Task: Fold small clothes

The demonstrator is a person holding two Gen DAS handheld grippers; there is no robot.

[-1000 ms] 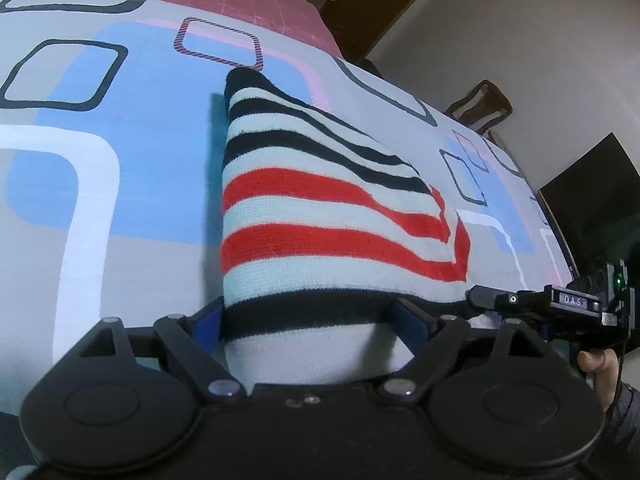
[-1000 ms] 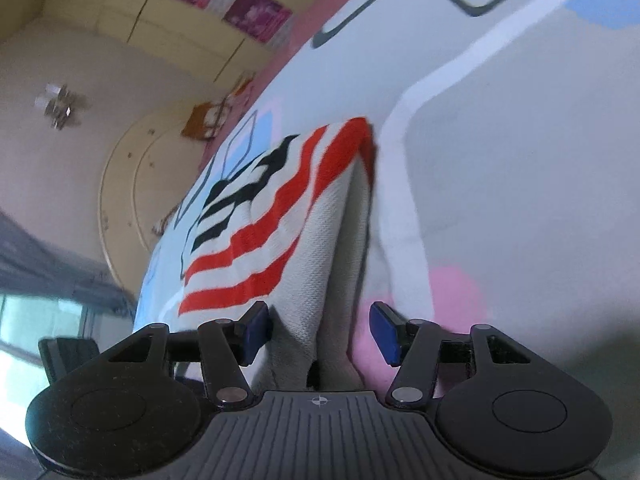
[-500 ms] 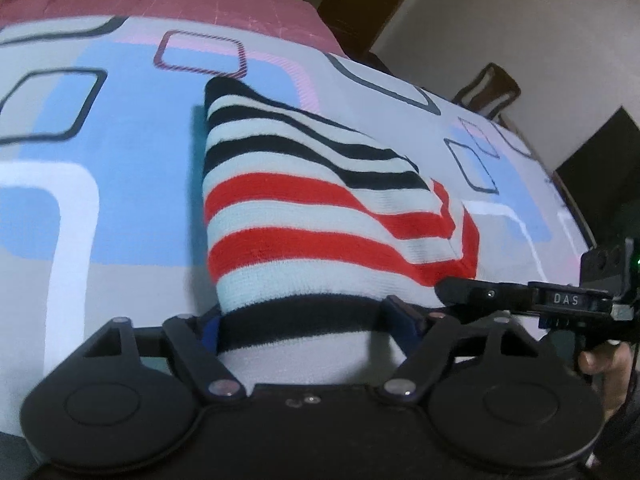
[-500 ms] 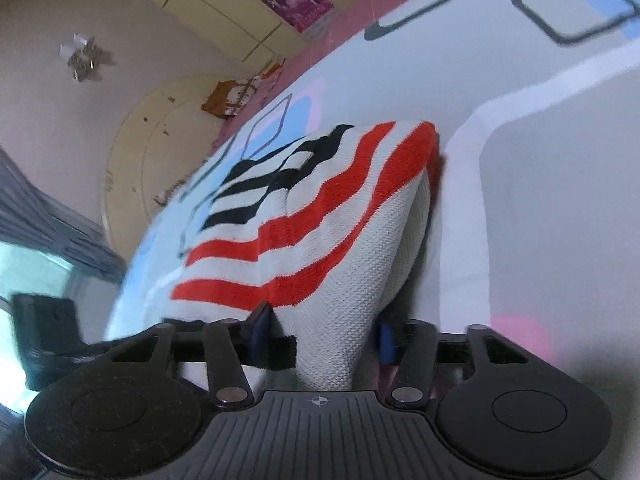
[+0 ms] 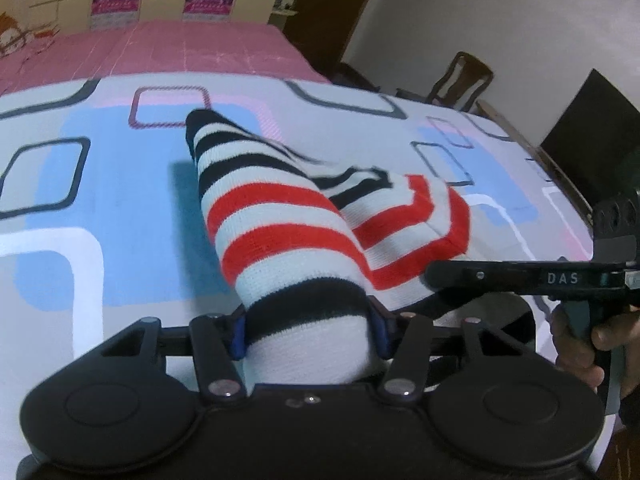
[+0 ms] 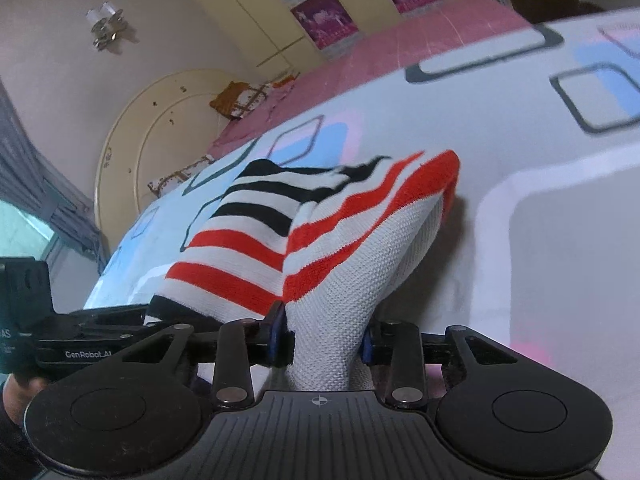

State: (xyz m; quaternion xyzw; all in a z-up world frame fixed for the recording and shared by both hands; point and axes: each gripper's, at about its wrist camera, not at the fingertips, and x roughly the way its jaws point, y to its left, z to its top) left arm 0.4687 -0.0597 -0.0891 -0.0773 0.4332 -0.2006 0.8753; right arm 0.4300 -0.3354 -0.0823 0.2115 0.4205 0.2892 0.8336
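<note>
- Your striped knit garment (image 5: 280, 216) lies on the bed's patterned sheet (image 5: 100, 208), its near end lifted off the sheet in two bunched folds, its far black-and-white end resting on the blue patch beside the purple-outlined square.
- To the left of the garment the sheet runs flat and bare; beyond its far tip comes a band of pink bedding (image 5: 160, 48), then cupboard doors with purple posters.
- To the right of the garment the bed's edge curves away, with a wooden chair (image 5: 460, 80) and a dark screen (image 5: 592, 128) past it by the wall.
- Your left claw (image 5: 306, 330) is about half open and closing, its blue pads pressing both sides of the garment's black-banded near end.
- Your right claw (image 6: 324, 338) is narrower and also closing, pads squeezing the white knit of the garment's other lifted fold, the one with the red-edged corner.
- From the left wrist, your right claw (image 5: 520, 278) reaches in from the garment's right side, just beside the left one; your hand (image 5: 588, 344) grips its handle.
</note>
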